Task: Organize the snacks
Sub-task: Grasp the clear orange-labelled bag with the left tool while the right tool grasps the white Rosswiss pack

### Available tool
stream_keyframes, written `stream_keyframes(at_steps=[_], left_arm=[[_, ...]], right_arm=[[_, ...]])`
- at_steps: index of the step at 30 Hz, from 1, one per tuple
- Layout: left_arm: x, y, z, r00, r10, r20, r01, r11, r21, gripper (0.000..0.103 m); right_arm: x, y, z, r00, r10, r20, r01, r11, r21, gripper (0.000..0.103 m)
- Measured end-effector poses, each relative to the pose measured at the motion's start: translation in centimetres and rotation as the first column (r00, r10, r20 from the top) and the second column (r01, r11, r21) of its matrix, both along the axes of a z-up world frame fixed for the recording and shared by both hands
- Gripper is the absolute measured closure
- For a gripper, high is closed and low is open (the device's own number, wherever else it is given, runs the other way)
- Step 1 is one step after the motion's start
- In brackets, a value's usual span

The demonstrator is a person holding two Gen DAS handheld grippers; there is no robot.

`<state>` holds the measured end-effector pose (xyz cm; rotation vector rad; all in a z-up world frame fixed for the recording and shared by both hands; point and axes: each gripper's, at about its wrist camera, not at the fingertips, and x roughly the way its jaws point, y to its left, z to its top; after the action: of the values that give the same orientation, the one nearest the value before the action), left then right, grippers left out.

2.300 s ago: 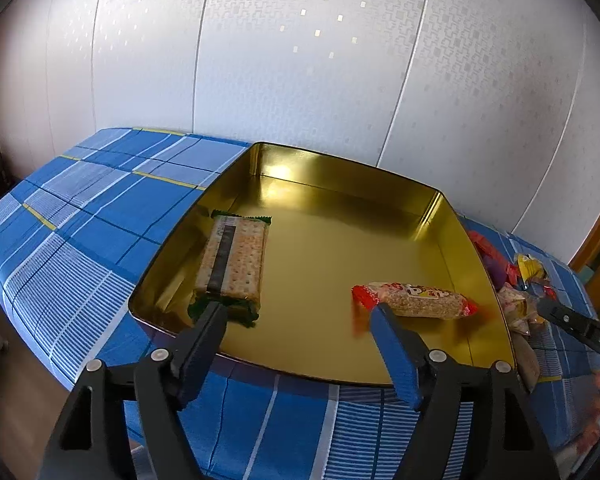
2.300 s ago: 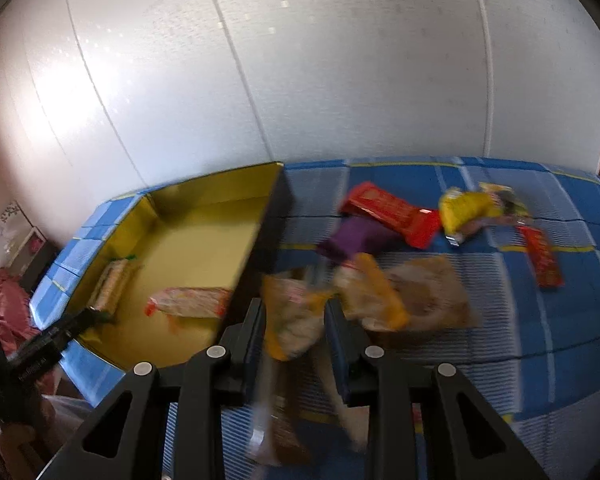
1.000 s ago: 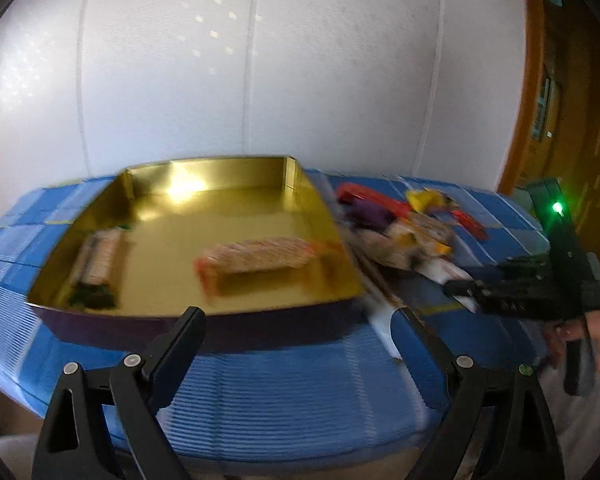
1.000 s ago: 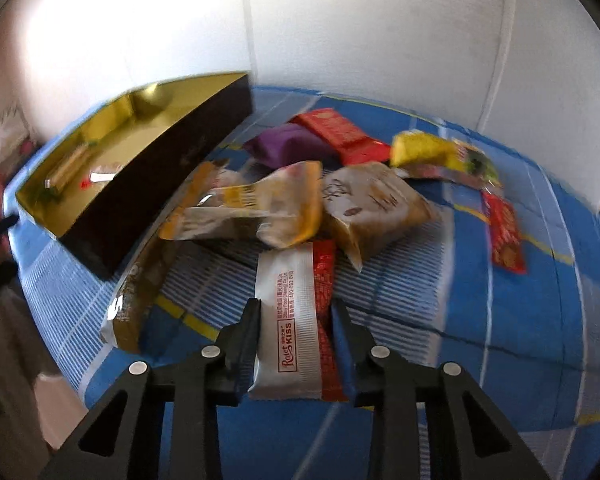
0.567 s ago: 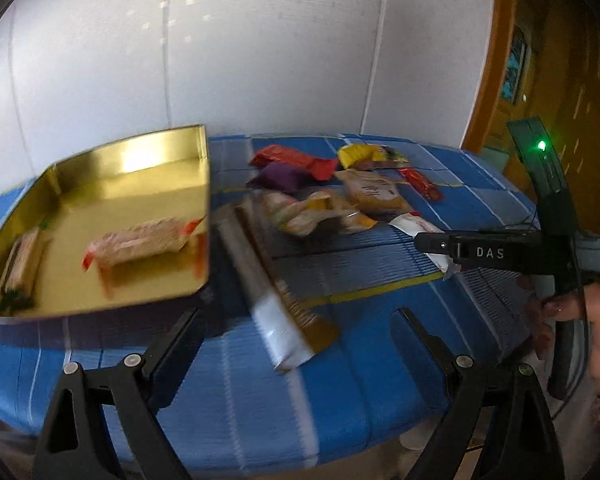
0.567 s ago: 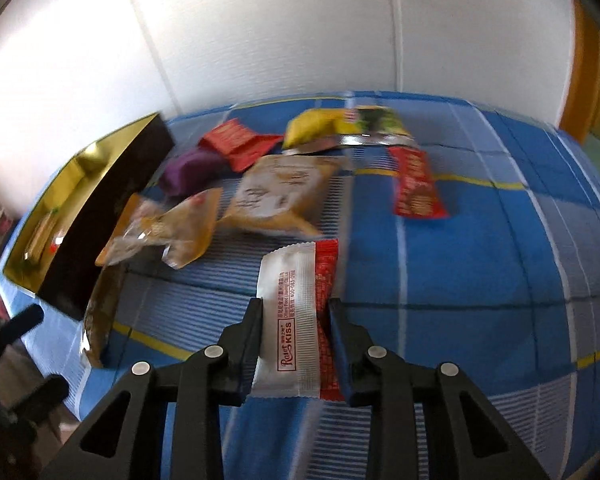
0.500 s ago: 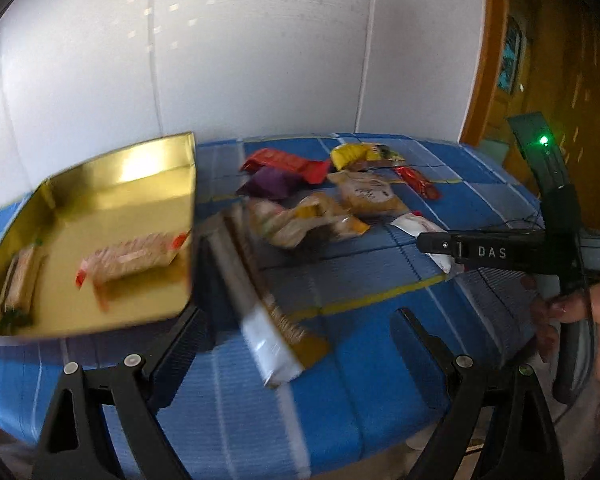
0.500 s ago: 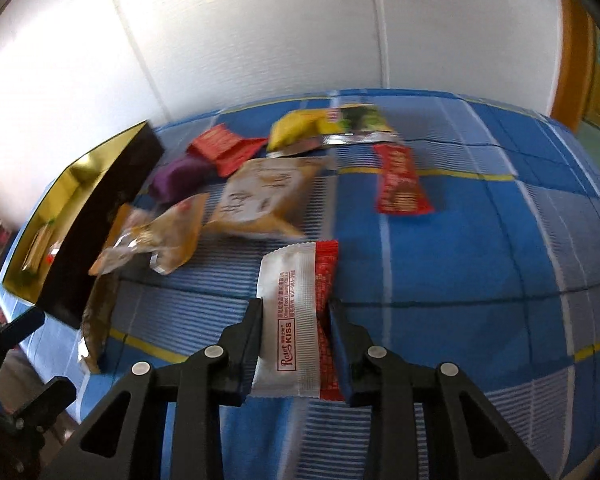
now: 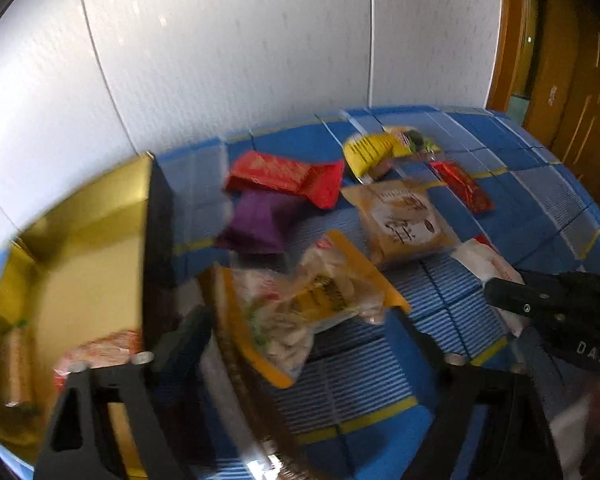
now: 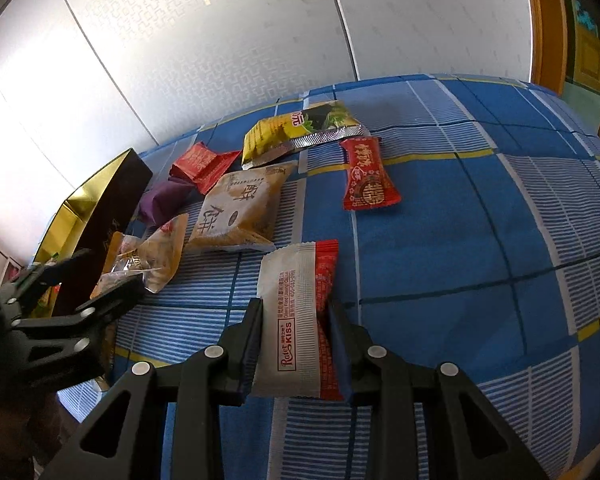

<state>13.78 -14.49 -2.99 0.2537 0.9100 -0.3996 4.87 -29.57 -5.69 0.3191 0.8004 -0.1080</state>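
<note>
My right gripper is shut on a white and red Ratel Kiss packet, held just above the blue checked cloth. My left gripper is open and empty, its fingers either side of a clear and yellow snack bag; it also shows in the right wrist view. The gold tray at the left holds a red-ended bar and a cracker pack. Loose snacks lie right of the tray: purple pack, red pack, beige biscuit bag, yellow-green bag, red candy.
A long brown and clear packet lies along the tray's dark side wall. The white panelled wall stands behind the table. A wooden door frame is at the far right. The table's front edge is close under both grippers.
My left gripper has swung right from the tray to the loose snack pile and closed in on the clear-yellow bag. My right gripper keeps holding the white and red packet, shifted slightly.
</note>
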Motion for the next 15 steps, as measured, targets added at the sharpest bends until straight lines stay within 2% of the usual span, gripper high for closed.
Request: stream_keyframes(at_steps=[3, 7, 10, 15], left_arm=[[-0.6, 0.0, -0.2, 0.999, -0.004, -0.045, 0.001, 0.998, -0.056, 0.027], [-2.7, -1.0, -0.4, 0.994, -0.069, -0.084, 0.063, 0.995, -0.073, 0.031], [-3.9, -1.4, -0.1, 0.995, -0.085, -0.053, 0.082, 0.995, -0.054, 0.031], [-3.1, -1.4, 1.6, 0.998, -0.044, 0.038, 0.045, 0.998, -0.032, 0.026]], right_arm=[[-0.1, -0.2, 0.0, 1.000, -0.005, 0.002, 0.005, 1.000, 0.021, 0.071], [-0.2, -0.3, 0.0, 1.000, -0.012, 0.004, 0.012, 0.999, 0.036, 0.071], [-0.2, -0.3, 0.0, 1.000, -0.015, 0.004, 0.015, 0.999, 0.039, 0.071], [-0.2, -0.4, 0.0, 1.000, -0.017, 0.006, 0.017, 0.999, 0.041, 0.071]])
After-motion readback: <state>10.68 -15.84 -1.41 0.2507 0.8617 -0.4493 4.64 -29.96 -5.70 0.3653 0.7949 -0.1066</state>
